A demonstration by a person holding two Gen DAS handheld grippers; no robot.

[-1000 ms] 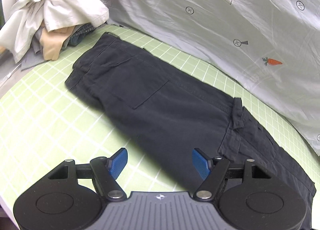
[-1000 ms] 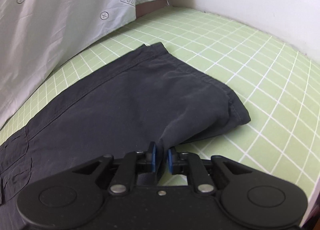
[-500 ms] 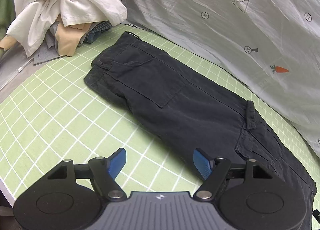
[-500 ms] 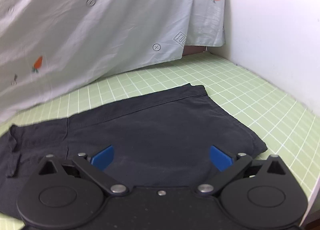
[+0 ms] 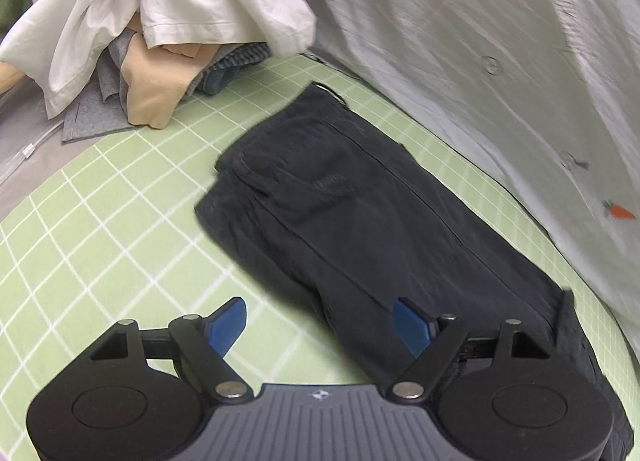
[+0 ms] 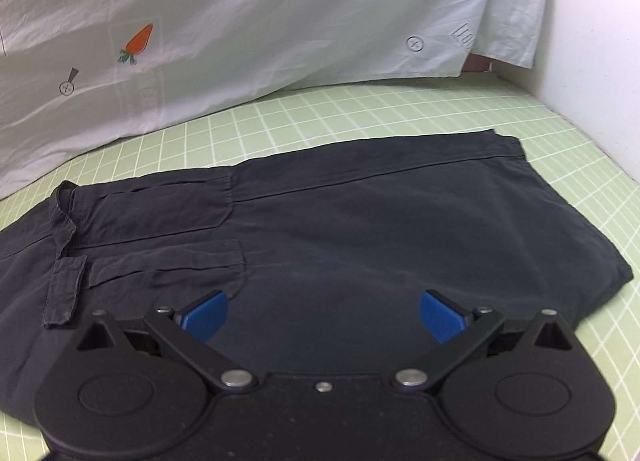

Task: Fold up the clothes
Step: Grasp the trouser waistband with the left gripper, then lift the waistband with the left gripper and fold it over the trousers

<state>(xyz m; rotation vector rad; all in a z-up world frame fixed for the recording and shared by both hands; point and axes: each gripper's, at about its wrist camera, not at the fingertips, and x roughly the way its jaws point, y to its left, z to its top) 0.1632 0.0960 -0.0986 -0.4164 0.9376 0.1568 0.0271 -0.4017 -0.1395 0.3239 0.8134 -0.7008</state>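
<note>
- Dark trousers (image 5: 380,229) lie flat, folded lengthwise, on the green grid desk (image 5: 100,229).
- Crumpled clothes pile (image 5: 160,29) sits beyond the waistband.

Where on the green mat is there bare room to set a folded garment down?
Bare grid mat lies between the clothes pile and the dark trousers. More bare mat lies between the trouser hem and the white wall. It is crowded at the pile.

My left gripper (image 5: 320,325): grey ribbed body, black linkage arms, silver screws, blue pads. Right gripper (image 6: 322,319): all-black body.
</note>
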